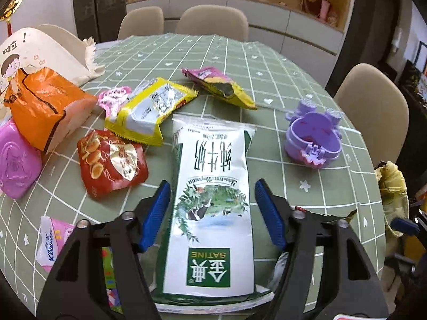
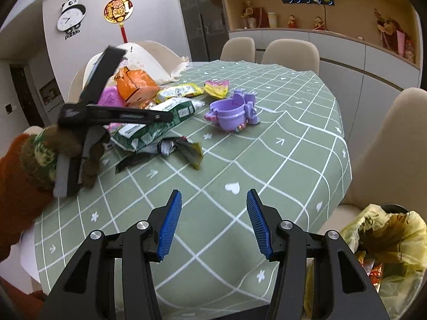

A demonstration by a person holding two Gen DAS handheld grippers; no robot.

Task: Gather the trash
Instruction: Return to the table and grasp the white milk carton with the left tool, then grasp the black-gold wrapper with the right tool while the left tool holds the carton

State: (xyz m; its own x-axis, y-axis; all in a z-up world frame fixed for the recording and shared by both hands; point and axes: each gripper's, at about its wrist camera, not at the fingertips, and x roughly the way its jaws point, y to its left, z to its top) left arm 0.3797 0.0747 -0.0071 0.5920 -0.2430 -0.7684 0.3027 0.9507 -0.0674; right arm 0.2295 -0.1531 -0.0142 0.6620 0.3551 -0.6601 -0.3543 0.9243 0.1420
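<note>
My left gripper [image 1: 212, 213] is open, its blue pads on either side of a green-and-white milk pouch [image 1: 213, 200] lying on the table; whether they touch it I cannot tell. The pouch also shows in the right wrist view [image 2: 160, 122], under the left gripper [image 2: 117, 113]. Other wrappers lie around: a red snack bag [image 1: 112, 162], a yellow one [image 1: 149, 109], a purple-yellow one [image 1: 218, 85] and a torn wrapper [image 2: 173, 149]. My right gripper [image 2: 213, 222] is open and empty above the table's near edge. A yellow trash bag [image 2: 381, 237] hangs at the lower right.
A purple toy container [image 1: 312, 136] stands on the green checked tablecloth [image 2: 240, 160]. An orange bag [image 1: 45, 106], a pink box [image 1: 16, 160] and a tissue pack [image 1: 50, 240] lie at the left. Beige chairs [image 2: 395, 144] ring the table.
</note>
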